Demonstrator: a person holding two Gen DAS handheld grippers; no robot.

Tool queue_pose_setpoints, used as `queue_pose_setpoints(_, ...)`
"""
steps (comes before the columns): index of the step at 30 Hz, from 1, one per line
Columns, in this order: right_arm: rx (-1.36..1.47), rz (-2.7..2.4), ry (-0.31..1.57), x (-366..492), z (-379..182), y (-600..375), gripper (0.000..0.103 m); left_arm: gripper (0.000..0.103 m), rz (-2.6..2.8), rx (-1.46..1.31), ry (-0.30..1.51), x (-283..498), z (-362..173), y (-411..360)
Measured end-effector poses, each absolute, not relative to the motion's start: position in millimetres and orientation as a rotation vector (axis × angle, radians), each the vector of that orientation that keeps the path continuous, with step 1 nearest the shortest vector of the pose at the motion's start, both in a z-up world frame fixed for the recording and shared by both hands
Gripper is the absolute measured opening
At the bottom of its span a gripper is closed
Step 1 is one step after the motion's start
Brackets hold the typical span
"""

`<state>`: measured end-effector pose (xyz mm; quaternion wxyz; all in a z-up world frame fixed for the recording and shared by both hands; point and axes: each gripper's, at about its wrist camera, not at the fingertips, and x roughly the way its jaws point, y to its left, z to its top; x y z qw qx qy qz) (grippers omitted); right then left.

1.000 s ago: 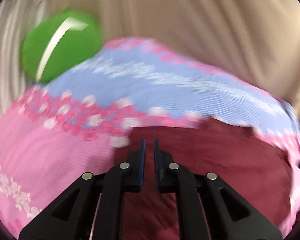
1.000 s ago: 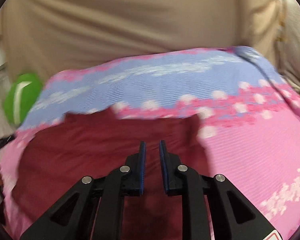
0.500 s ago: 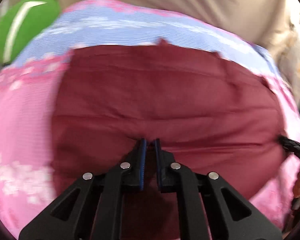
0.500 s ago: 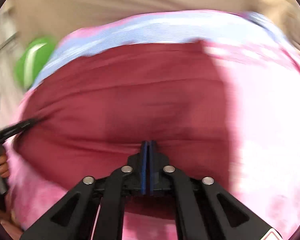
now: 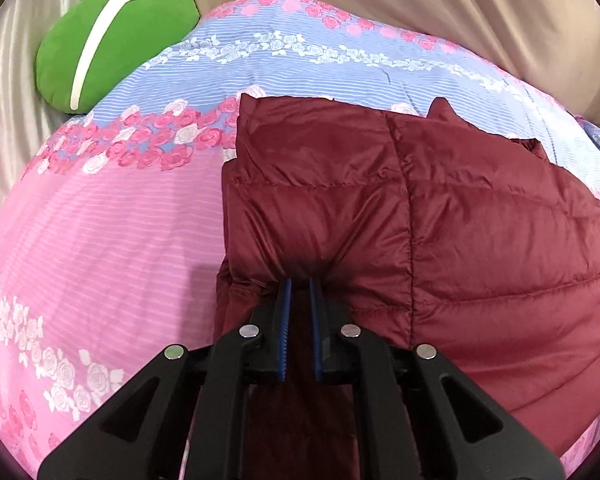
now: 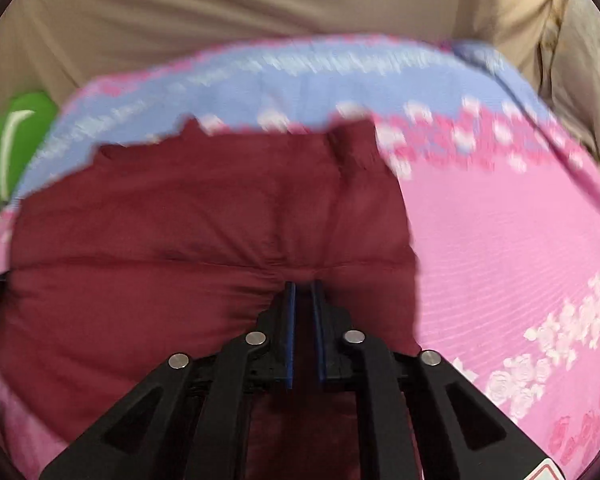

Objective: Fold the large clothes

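On the bed, a maroon quilted puffer jacket (image 5: 440,216) is laid over the floral bedspread (image 5: 100,248), toward its right part in the left wrist view and its left part in the right wrist view. Its near edge is seen bunched into creases where both grippers meet it. The left gripper (image 5: 299,282) is closed on a fold of the jacket, with maroon fabric pinched between its blue-lined fingers. The right gripper (image 6: 303,285) is likewise clamped on a gathered fold of the same near edge; fabric is seen between its pads, and its jaws have just been closing. The jacket's far edge is uneven, with a small peak standing up, and lies on the blue band of the bedspread. Bare bedspread is left open on the jacket's left side in the left view and on its right side in the right view. The shell is glossy, stitched into puffy horizontal channels with one vertical seam. The bedspread is finely striped, pink and blue, printed with rose bands. A green rounded cushion (image 5: 112,36) with a white stripe is set at the far left corner, against beige draped cloth (image 5: 440,8). The right view is motion-blurred.
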<state>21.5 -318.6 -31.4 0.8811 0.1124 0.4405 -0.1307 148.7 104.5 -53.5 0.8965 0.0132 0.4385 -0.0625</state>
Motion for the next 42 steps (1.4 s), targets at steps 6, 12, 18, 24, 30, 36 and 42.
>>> queue_pose_setpoints(6,0.285,-0.256,0.870,28,-3,-322,0.005,0.008,-0.142,0.005,0.925,160,-54,106)
queue_pose_setpoints(12,0.297,-0.298,0.938,58,-34,-341,0.000,0.008,-0.122,0.043,0.910,165,-61,98)
queue_pose_setpoints(18,0.325,-0.236,0.892,58,4,-317,0.014,0.008,-0.097,0.088,0.894,161,-62,92)
queue_pose_setpoints(24,0.241,0.012,0.852,85,40,-235,0.014,0.008,-0.080,0.111,0.882,159,-63,88)
queue_pose_setpoints(30,0.173,0.067,0.901,144,27,-190,0.014,0.008,-0.083,0.102,0.882,159,-63,90)
queue_pose_setpoints(36,0.129,0.021,1.011,179,-30,-172,0.007,0.008,-0.096,0.089,0.871,158,-64,90)
queue_pose_setpoints(42,0.100,0.010,1.017,180,-29,-168,0.007,0.017,-0.157,-0.048,0.894,150,-51,112)
